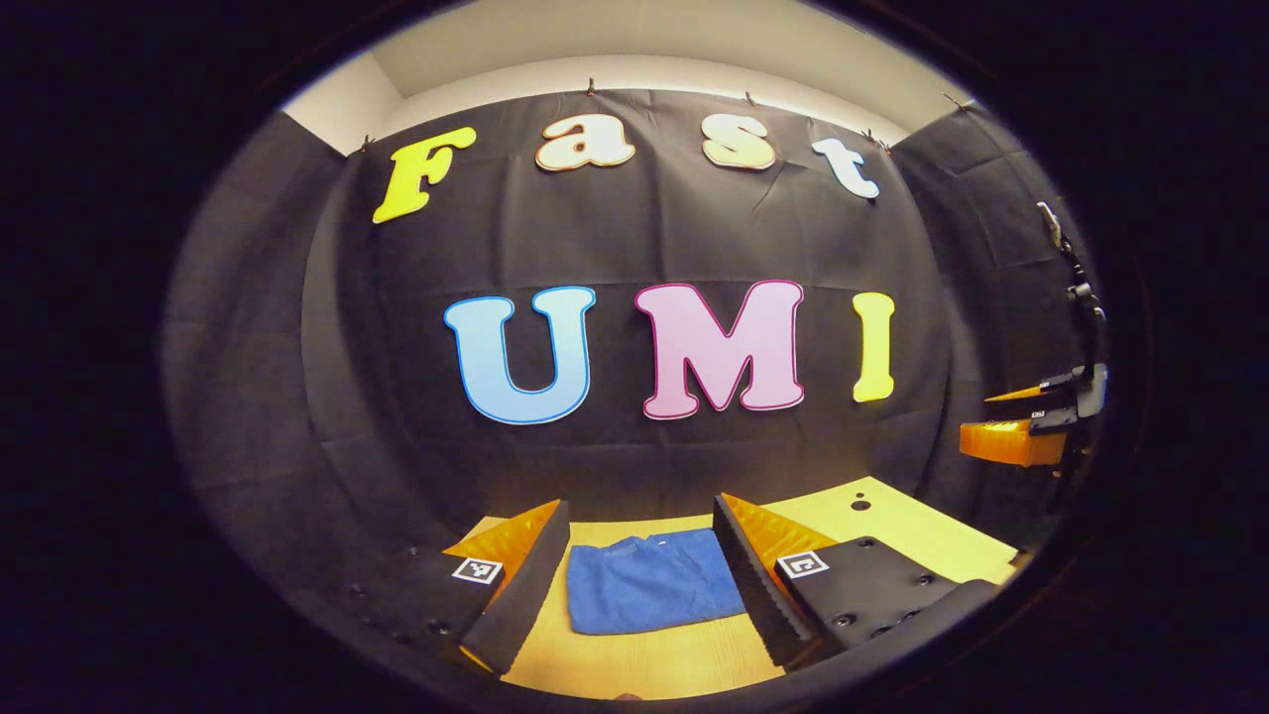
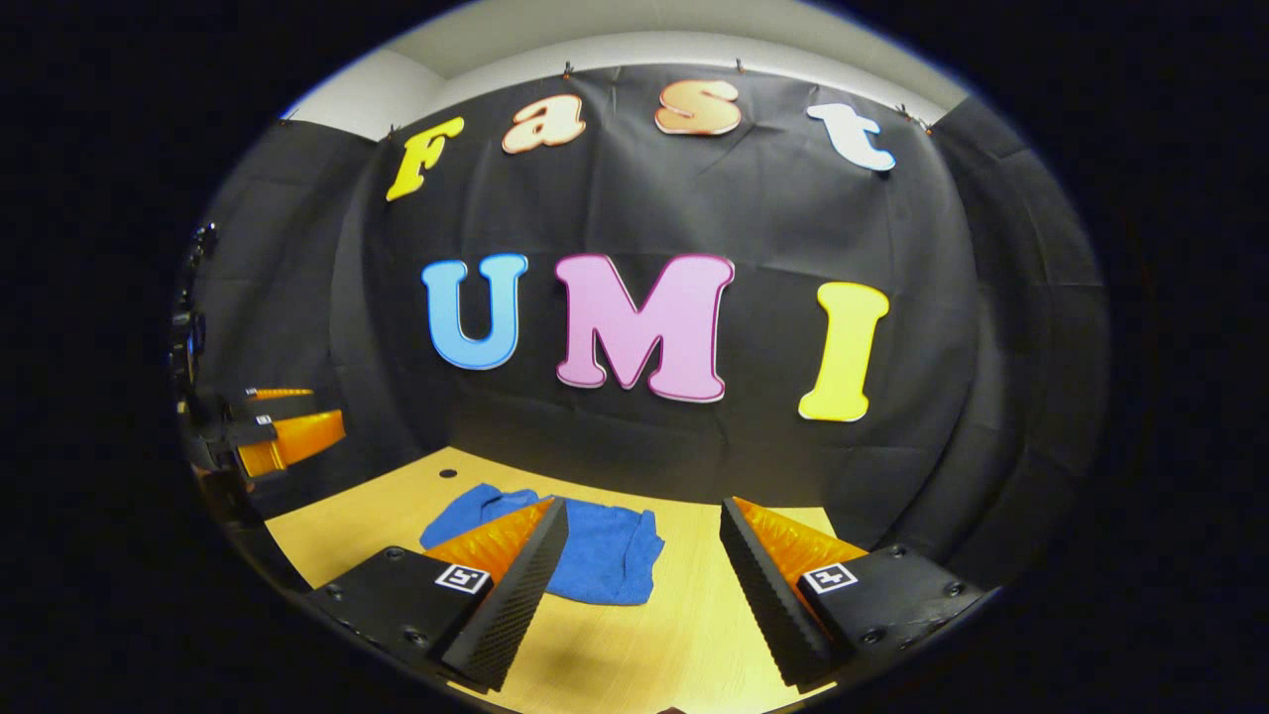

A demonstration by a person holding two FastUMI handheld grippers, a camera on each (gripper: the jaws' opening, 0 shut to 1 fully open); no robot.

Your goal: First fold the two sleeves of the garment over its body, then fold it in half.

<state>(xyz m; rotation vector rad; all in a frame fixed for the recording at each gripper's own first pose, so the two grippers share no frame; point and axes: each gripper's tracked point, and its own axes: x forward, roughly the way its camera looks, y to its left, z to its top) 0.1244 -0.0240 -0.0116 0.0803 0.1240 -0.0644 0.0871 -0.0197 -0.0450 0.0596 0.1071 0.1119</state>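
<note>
While both grippers hang in the air above the bench, the soft blue cloth garment (image 1: 649, 593) lies flat on the pale yellow wooden bench (image 1: 922, 540), near the back edge and close to the black cloth wall.

In the left gripper view, the left gripper (image 1: 639, 585) has its jaws wide open with nothing between them. The blue garment shows in the gap between its two fingers (image 1: 520, 585), lower down on the bench, and the fingers do not touch it. Here the garment looks like a neat block with straight edges. The right gripper (image 1: 1021, 421) shows far off at the right side of this view, up in the air beside the wall. I cannot tell from here how far its jaws are open.

In the right gripper view, the right gripper (image 2: 644, 585) also has its jaws wide open and holds nothing. The garment (image 2: 605, 555) lies behind its left finger (image 2: 511, 585), which hides part of it. One end of the garment looks bunched and points toward a small dark hole (image 2: 448, 474) in the bench near the back left corner. The bare bench (image 2: 684, 635) shows between the fingers. The left gripper (image 2: 283, 426) shows far off at the left side, up above the bench
</note>
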